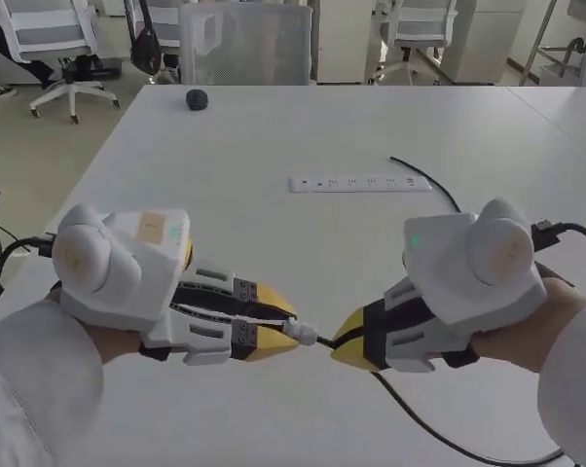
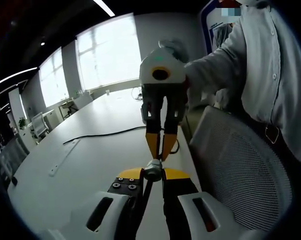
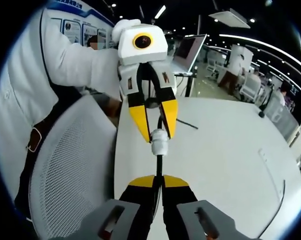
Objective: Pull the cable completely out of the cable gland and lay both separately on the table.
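Observation:
In the head view, just above the white table [image 1: 274, 224], my left gripper [image 1: 285, 329] is shut on the white cable gland [image 1: 300, 333]. A short way to its right, my right gripper [image 1: 347, 348] is shut on the black cable [image 1: 424, 426], which trails off to the lower right. The two sets of yellow tips face each other with a short piece of cable between them. The left gripper view has the gland [image 2: 152, 170] at my own tips [image 2: 153, 175] and the right gripper [image 2: 159, 146] beyond. In the right gripper view the cable [image 3: 159, 165] runs from my tips [image 3: 159, 181] into the gland [image 3: 159, 141].
A white power strip [image 1: 361, 183] lies mid-table with its black cord [image 1: 431, 180] running right. A dark mouse [image 1: 197, 98] sits near the far edge. Office chairs [image 1: 244, 44] stand behind the table. A mesh chair [image 2: 240, 165] is close to the person's body.

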`<state>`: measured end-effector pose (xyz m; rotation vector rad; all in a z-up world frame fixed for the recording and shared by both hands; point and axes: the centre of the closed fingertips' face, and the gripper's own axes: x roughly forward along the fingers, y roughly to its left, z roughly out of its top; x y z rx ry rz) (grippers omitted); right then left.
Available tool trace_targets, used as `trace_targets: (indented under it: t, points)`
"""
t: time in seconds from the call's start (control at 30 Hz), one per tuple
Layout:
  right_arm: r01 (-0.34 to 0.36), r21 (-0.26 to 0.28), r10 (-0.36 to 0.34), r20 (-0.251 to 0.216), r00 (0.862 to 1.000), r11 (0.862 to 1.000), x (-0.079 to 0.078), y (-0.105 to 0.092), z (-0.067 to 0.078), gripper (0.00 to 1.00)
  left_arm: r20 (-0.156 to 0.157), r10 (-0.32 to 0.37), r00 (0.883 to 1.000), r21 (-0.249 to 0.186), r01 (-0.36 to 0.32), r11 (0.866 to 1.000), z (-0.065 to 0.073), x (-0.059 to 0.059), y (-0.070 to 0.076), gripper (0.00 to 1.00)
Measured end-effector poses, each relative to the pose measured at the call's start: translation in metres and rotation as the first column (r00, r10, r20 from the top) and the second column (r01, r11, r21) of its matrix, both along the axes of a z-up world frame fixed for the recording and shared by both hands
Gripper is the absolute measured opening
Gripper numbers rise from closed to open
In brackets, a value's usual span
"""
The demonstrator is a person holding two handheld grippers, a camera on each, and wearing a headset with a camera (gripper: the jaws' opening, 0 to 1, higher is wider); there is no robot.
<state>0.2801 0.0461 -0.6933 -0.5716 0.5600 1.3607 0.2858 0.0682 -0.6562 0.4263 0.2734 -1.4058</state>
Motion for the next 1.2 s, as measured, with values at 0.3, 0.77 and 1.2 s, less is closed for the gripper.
trace_targets:
  t: [0.3,0.77,1.2]
  points:
    - [0.048,-0.043,-0.049,-0.025,0.998,0.998,0.003,-0.024,-0.028,0.0,0.002,0.013,1.0,0.003,-0.013,1.0,0.0,0.002,0.005,0.15]
    - [0.155,-0.107,-0.164,-0.084,0.983,0.982,0.013,-0.065,-0.07,0.0,0.007,0.037,0.999,-0.001,-0.037,0.999,0.002,0.006,0.012,0.15]
    - [0.217,-0.151,-0.235,-0.115,0.965,0.965,0.017,-0.092,-0.091,0.0,0.01,0.054,0.999,0.0,-0.054,0.999,0.003,0.008,0.018,0.15]
